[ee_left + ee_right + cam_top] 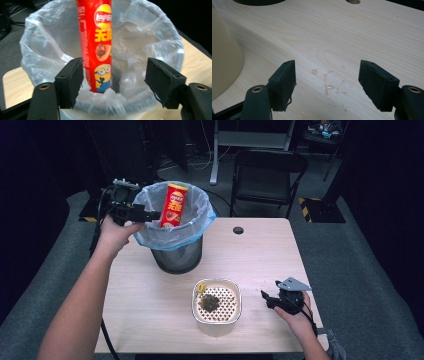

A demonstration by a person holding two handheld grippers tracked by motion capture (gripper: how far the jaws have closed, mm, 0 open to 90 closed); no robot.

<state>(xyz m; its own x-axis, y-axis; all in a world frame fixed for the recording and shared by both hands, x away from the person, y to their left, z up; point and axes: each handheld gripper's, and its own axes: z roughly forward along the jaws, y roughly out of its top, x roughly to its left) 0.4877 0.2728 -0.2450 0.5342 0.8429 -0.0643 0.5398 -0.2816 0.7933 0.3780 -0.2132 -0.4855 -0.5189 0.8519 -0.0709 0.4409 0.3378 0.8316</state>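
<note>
Nearest the person, in front of the bin (177, 256) and to its right, sits one cream bowl (239, 306) with a holed insert. It holds one dark clump of leaves (209, 303) and one small yellow bit (201, 287). Right of the bowl, still farther from the bin, one hand holds the right gripper (267, 299) low over the table (150, 290). Its two jaws stand apart with nothing between them. In the right gripper view, the right gripper (327, 82) has bare wood and a scatter of water drops (328, 87) in the gap between its jaws.

The bin itself is one dark mesh basket, lined with one clear bag (200, 220) folded over its rim. One red can (173, 206) stands upright inside it, its top above the rim (a Lay's tube with a cartoon figure near the bottom). The left gripper (152, 214) is at the bin's left rim, pointing in at the can. In its own view, the left gripper (113, 75) has both jaws spread wide. The can (96, 45) rises beyond them, close to one pad, and neither pad presses on it: open, gripping nothing.

Right of the bin is one round hole (238, 230) in the table. Behind the bin, off the table, stands one black chair (267, 175).
</note>
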